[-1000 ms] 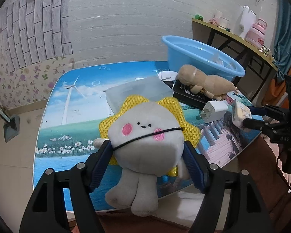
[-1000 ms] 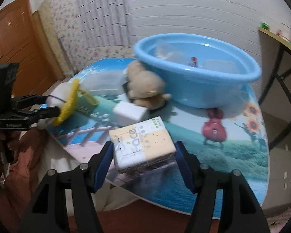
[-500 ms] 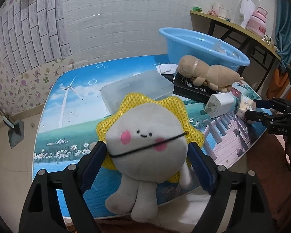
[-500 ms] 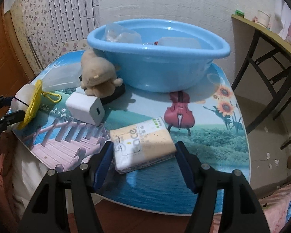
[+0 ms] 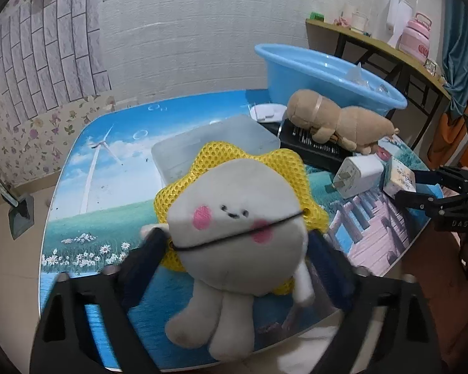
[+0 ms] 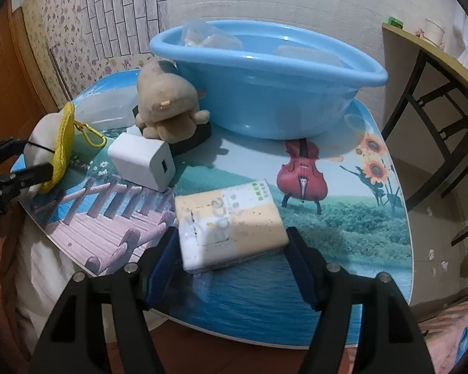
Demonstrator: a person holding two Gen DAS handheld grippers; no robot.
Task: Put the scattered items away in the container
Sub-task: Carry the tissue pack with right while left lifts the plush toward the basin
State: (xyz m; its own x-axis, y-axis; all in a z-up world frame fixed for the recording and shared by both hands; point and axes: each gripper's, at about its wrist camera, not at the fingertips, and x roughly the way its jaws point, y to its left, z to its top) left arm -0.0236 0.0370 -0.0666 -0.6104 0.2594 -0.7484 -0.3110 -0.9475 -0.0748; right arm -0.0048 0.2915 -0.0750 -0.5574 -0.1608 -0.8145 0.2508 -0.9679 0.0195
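A white plush toy (image 5: pixel 237 218) with a smiling face and a yellow mesh back stands upright between the fingers of my left gripper (image 5: pixel 237 243), over the table's near edge. The jaws are closing and both pads touch its sides. The right wrist view shows the same toy (image 6: pixel 43 137) at far left. My right gripper (image 6: pixel 234 246) is shut on a flat tissue pack (image 6: pixel 231 221), just over the table's front. The blue basin (image 6: pixel 265 93) stands behind it with clear plastic items inside.
A brown plush (image 6: pixel 165 99) lies on a black flat object (image 6: pixel 199 137) in front of the basin. A white charger (image 6: pixel 140 162) sits near it, and a clear plastic box (image 5: pixel 215 146) lies behind the white toy. A side table (image 5: pixel 374 40) with bottles stands at right.
The left jaws widened around the white toy, then narrowed again. The right gripper tipped and came down toward the table with the tissue pack, and the basin now sits straight ahead.
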